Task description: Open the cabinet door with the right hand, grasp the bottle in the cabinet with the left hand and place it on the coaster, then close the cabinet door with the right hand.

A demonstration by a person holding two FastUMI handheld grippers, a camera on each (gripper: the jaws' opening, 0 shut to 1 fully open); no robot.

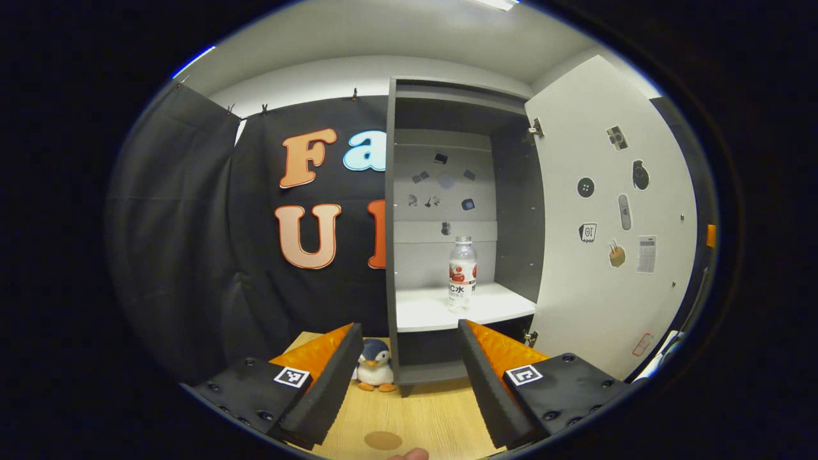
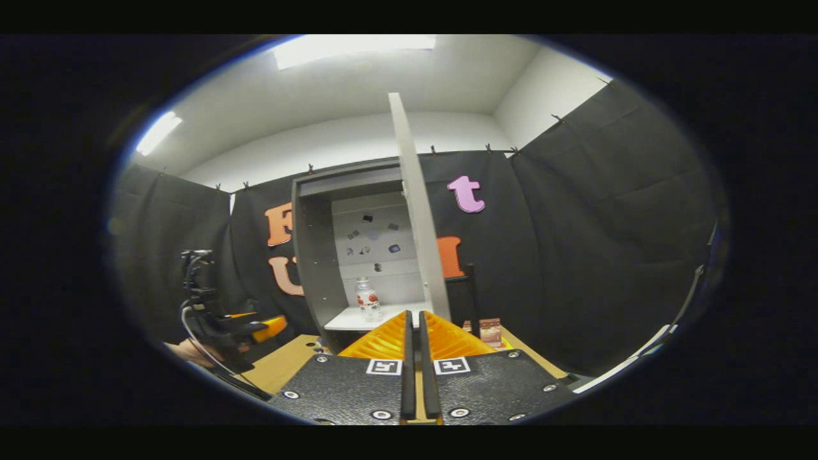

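Cabinet door [image 1: 607, 230] swung wide; bottle [image 1: 462, 273] upright on shelf [image 1: 434, 310]. Left gripper [image 1: 409, 332] spread apart, right gripper [image 2: 414, 319] pressed together on nothing

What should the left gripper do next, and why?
Probably move the left gripper forward and up toward the bottle. The door is swung open, the bottle stands upright on the shelf, and the gripper is open, short of the cabinet.

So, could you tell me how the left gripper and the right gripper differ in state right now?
The left gripper has its jaws spread wide; the right gripper has them closed together with nothing between. The left gripper faces the bottle in the open cabinet; the right gripper sits at the door edge. Neither holds anything.
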